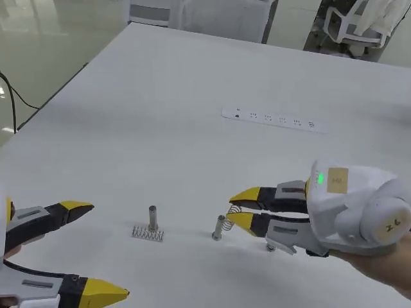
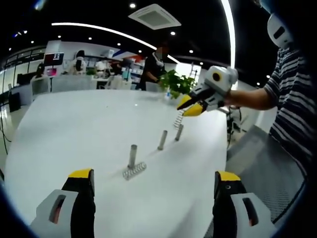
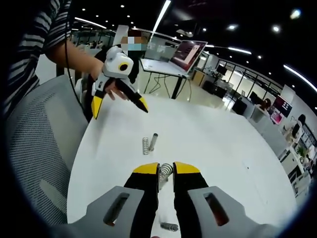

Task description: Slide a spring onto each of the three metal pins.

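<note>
Now right gripper (image 1: 234, 206) level, pinching spring (image 3: 165, 172) over pin (image 1: 219, 226); left gripper (image 2: 154, 174) spread.

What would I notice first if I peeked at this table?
The yellow-tipped right gripper stands out, pinching a small spring just beside the middle pin. Left of it, another pin stands upright with a loose spring lying at its foot on the white table. The left gripper hangs wide open at the bottom left corner of the head view.
</note>
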Available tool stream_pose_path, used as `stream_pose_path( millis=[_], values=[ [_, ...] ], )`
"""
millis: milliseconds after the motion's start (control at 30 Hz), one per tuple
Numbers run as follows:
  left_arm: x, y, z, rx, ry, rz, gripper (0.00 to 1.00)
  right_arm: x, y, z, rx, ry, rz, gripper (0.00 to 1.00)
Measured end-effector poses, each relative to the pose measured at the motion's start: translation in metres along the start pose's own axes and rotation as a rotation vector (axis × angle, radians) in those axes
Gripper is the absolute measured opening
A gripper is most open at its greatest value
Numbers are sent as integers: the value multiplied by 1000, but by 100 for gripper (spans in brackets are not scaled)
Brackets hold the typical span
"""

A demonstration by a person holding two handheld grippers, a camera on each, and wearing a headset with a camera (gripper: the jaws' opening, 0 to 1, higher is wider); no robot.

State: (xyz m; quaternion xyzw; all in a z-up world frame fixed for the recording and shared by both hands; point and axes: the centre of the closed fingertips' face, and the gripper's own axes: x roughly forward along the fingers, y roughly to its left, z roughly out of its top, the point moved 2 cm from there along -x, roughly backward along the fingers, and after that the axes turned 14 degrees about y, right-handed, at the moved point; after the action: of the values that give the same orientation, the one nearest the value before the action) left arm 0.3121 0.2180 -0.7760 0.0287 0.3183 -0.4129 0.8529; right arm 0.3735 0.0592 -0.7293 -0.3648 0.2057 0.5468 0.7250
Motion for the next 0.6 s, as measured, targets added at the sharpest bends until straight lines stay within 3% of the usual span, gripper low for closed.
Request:
stream_pose_path(
  millis=[167,600],
  values=[
    [1,-1,-1,-2,3,4,98,0,-12,5,2,-7,-21,7],
    [-2,3,-2,-14,-4,19,98,10,-18,3,14,12,-6,7]
  ],
)
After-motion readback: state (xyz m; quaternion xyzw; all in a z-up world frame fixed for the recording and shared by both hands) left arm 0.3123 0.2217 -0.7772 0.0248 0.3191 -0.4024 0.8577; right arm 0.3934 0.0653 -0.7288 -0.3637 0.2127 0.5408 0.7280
